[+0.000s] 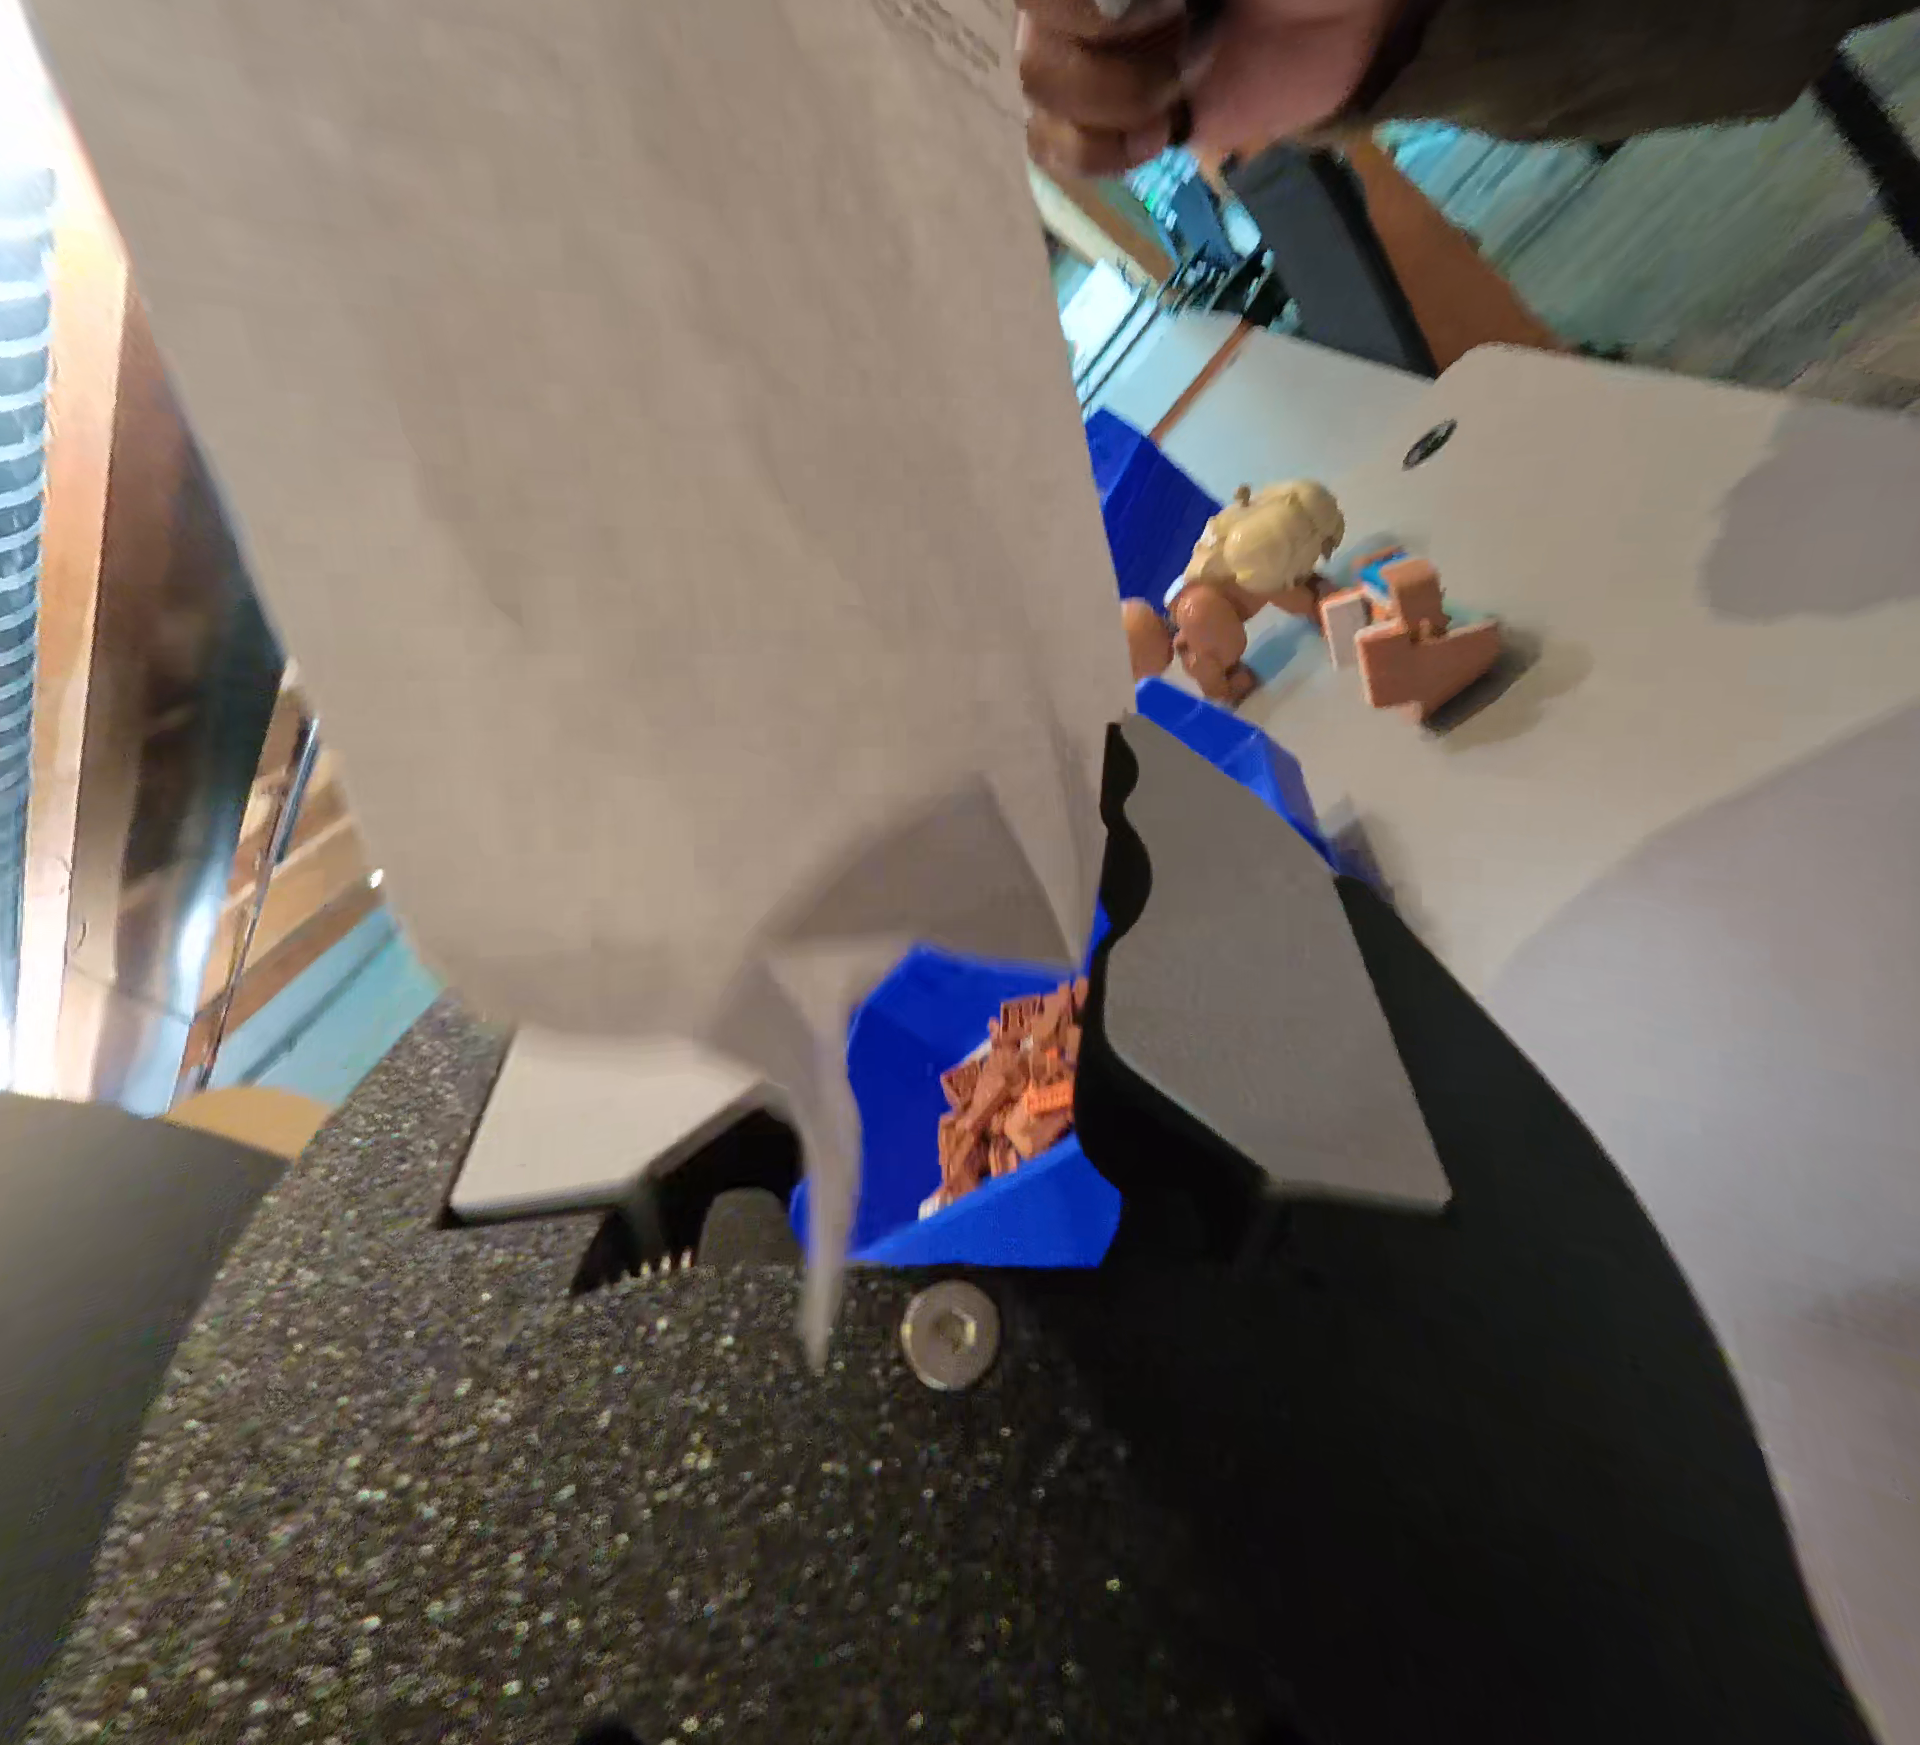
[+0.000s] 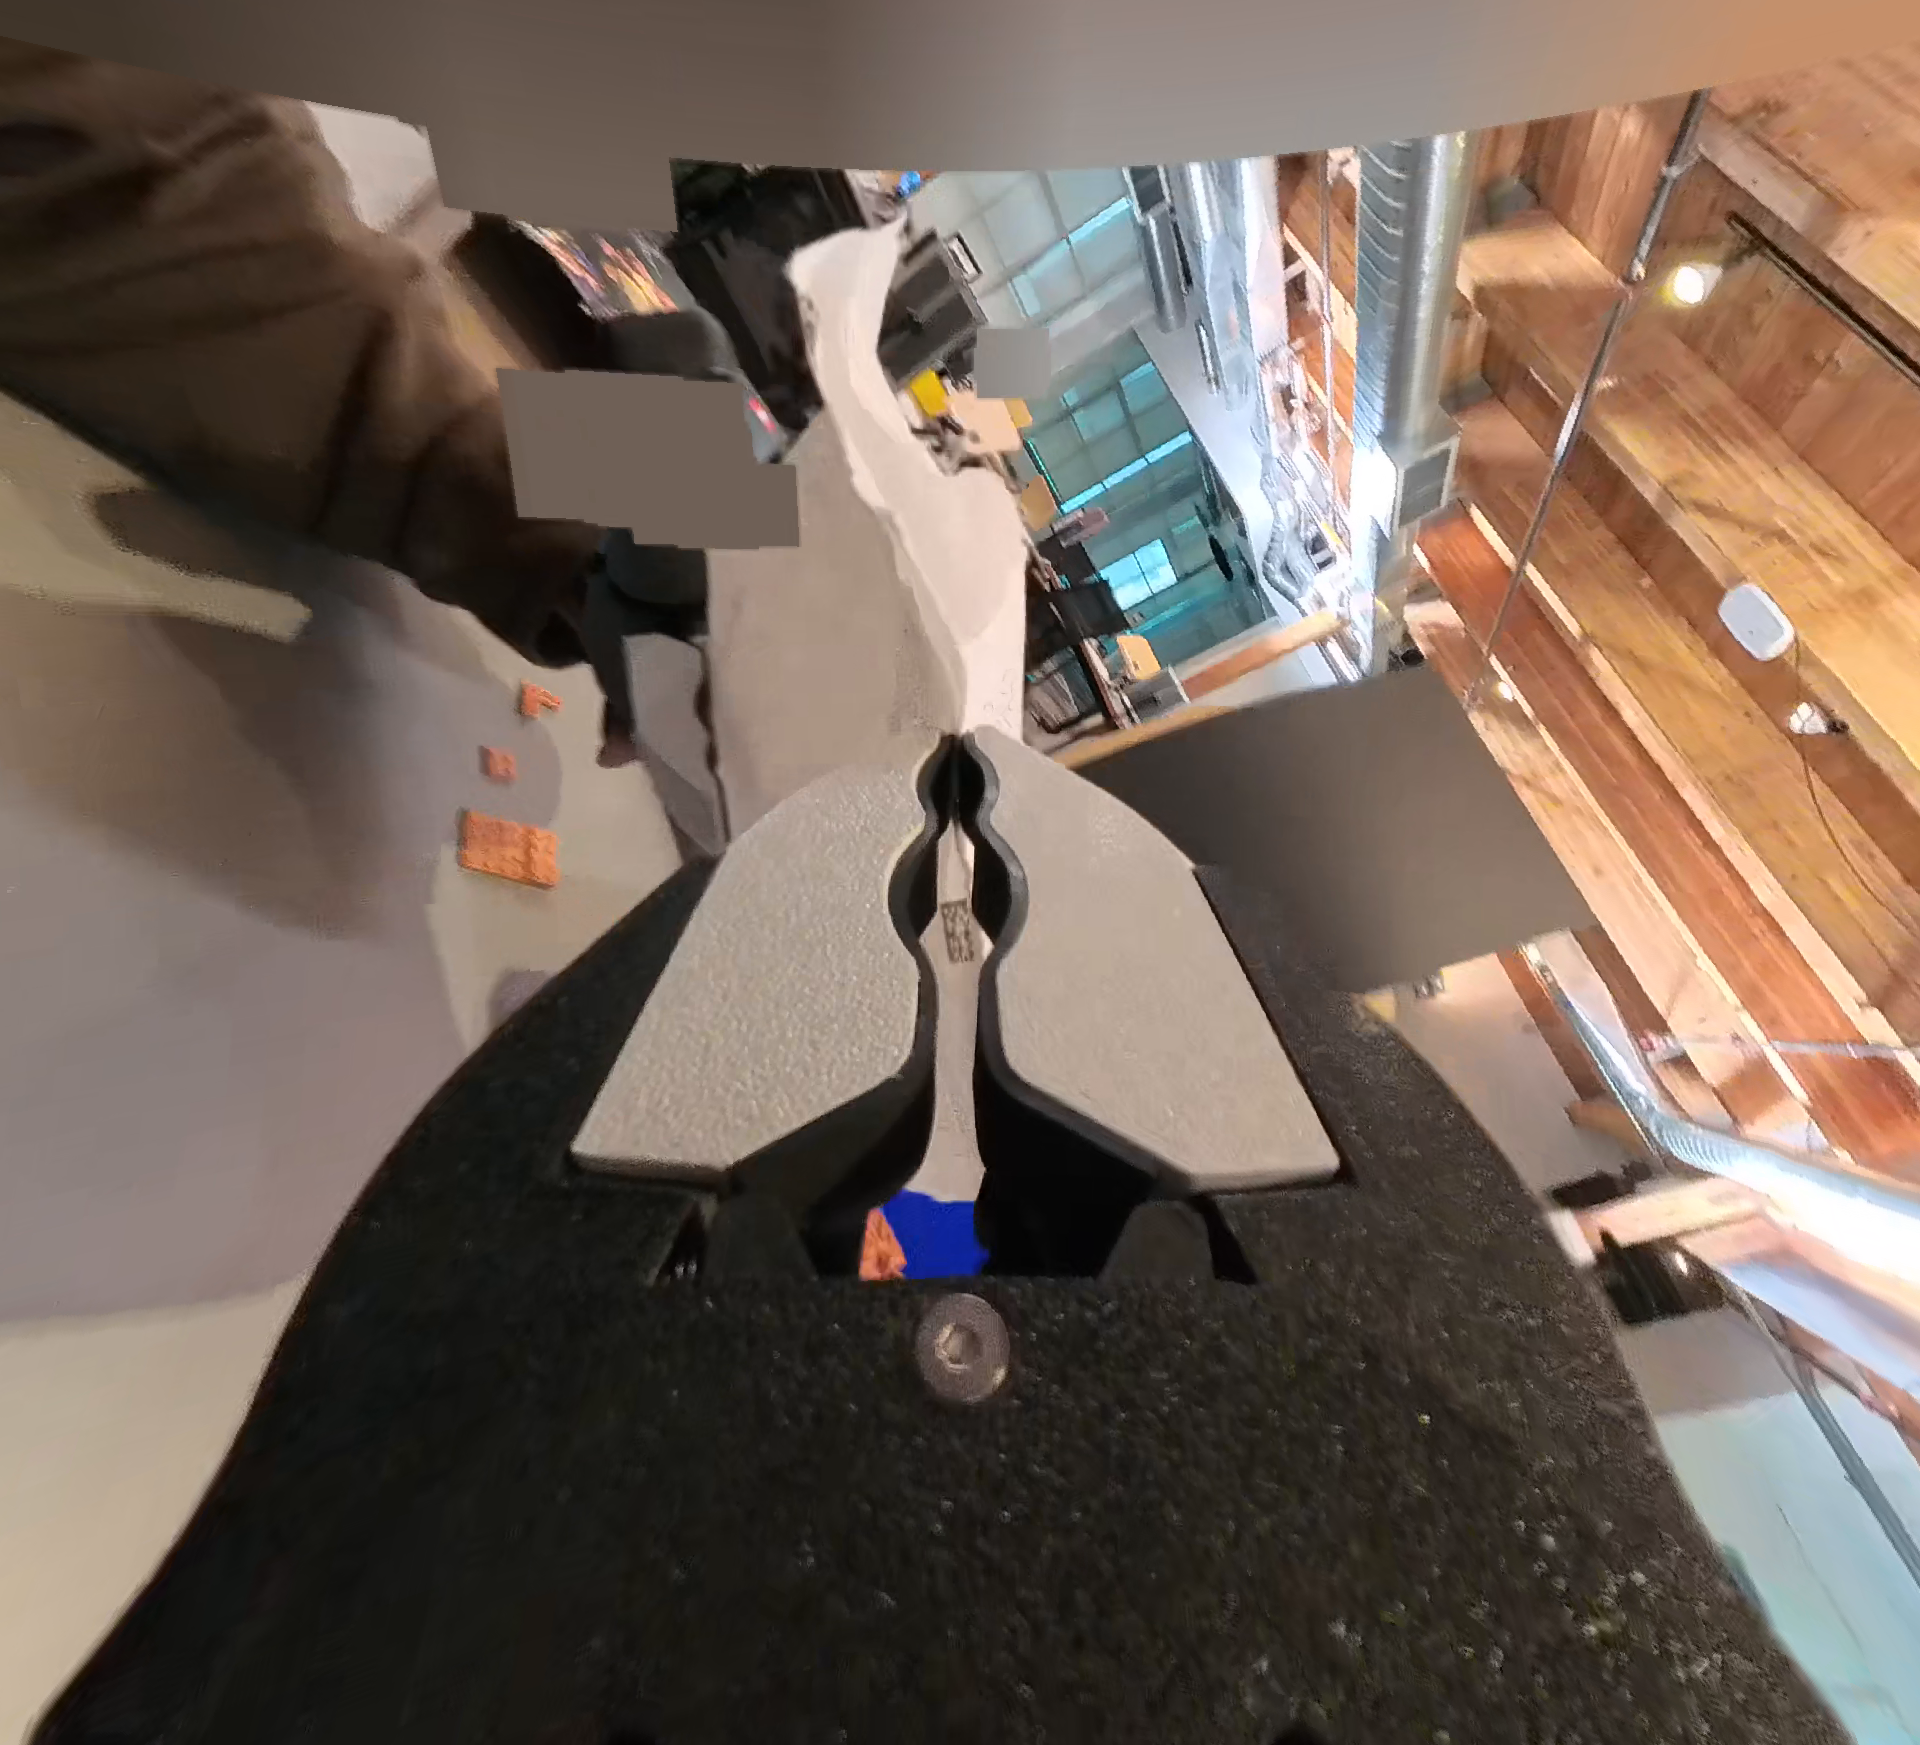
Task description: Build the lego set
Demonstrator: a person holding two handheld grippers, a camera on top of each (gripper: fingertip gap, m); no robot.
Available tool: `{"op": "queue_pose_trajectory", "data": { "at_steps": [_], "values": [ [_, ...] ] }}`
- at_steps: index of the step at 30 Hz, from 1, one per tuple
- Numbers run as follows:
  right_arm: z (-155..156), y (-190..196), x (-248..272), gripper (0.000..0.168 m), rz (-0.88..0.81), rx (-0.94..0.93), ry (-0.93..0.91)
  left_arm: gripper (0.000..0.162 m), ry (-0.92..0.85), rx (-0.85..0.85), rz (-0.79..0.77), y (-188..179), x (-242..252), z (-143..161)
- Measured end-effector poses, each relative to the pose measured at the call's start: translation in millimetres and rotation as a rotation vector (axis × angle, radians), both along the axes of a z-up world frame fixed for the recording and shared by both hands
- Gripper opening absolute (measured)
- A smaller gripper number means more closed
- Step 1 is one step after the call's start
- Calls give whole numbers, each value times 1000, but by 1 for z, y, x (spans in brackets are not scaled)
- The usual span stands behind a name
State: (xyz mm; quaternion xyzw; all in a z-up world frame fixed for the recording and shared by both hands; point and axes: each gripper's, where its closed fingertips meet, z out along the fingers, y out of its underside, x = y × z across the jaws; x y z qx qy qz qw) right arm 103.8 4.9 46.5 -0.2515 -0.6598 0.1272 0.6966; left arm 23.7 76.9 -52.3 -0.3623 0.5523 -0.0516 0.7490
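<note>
The right gripper (image 2: 961, 745) is pinching a thin, floppy paper sheet (image 1: 582, 407) held up above the blue bin of brown bricks (image 1: 1003, 1113), which the left gripper (image 1: 935, 1020), jaws spread around its corner, should probably take by the edge.

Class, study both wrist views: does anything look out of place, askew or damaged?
Yes. The paper sheet is held up off the table, creased at its lower corner, pinched by the right gripper and hiding the blue bin of bricks. The left gripper looks open around it.
</note>
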Motion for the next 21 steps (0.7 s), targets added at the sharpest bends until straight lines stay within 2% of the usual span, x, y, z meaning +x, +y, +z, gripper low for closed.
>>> {"op": "queue_pose_trajectory", "data": {
  "at_steps": [5, 8, 12, 17, 21],
  "values": [
    [32, 90, 41, 0, -208, -97, 84, 53, -7, -90, 158, 24, -14, -6],
    [43, 167, 74, 0, -373, -238, 92, 53, -46, -166, 206, 31, -25, -5],
    [40, 276, 121, 0, -599, -379, 107, 53, -86, -268, 231, 31, -38, -9],
    [-2, 388, 153, 0, -714, -651, 79, 53, -124, -341, 254, 32, -48, -10],
    [-73, 454, 163, 0, -743, -1003, 21, 53, -157, -394, 264, 36, -53, -15]
  ]
}}
